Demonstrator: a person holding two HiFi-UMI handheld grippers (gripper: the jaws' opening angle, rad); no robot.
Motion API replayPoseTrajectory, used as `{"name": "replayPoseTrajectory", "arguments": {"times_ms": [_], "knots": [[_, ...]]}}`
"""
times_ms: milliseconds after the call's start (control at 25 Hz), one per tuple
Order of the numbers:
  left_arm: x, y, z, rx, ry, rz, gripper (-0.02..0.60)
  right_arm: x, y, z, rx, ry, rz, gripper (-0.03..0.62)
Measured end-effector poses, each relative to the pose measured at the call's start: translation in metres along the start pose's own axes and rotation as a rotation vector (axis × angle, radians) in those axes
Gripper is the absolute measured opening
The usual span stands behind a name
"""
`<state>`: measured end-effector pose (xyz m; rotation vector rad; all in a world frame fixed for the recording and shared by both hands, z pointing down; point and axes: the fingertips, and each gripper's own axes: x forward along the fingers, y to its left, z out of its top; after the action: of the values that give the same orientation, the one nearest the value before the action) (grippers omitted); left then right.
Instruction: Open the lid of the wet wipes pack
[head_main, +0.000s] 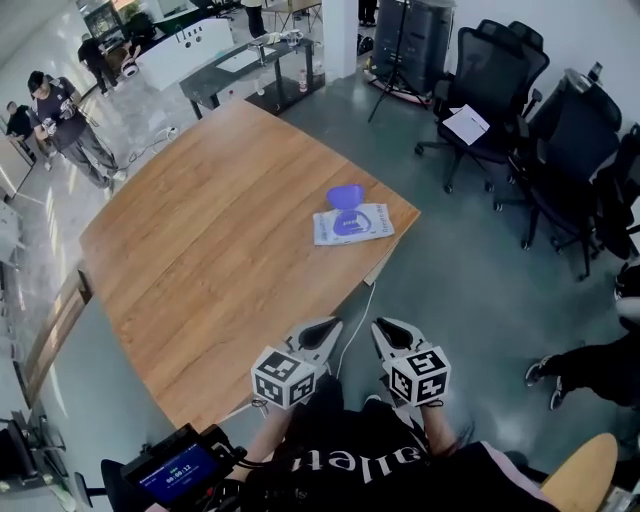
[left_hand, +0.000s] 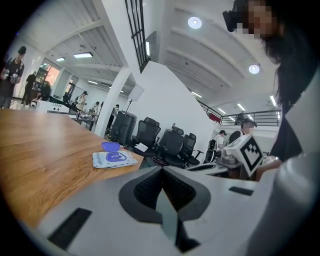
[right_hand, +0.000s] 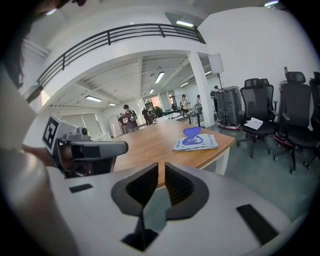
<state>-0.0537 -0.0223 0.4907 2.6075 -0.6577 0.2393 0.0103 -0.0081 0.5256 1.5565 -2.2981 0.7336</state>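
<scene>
Wet wipes pack, purple lid flipped up, on wooden table.
At its 6 o'clock, both empty: left gripper jaws together, right gripper a slit apart.

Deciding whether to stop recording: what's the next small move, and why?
Probably none: leave both grippers back and stop. The purple lid already stands open on the wet wipes pack, and the left gripper and right gripper sit well back from it, nothing between their fingers.

Wet wipes pack lies by the table's right corner, chairs seemingly beyond.
</scene>
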Motion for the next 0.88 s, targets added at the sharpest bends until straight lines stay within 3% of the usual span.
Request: {"name": "replayPoseTrajectory", "arguments": {"times_ms": [880], "knots": [[-0.022, -0.16, -0.064, -0.135, -0.157, 0.264, 0.002, -0.136, 0.002, -0.076, -0.103, 0.052, 0.242, 0.045]]}}
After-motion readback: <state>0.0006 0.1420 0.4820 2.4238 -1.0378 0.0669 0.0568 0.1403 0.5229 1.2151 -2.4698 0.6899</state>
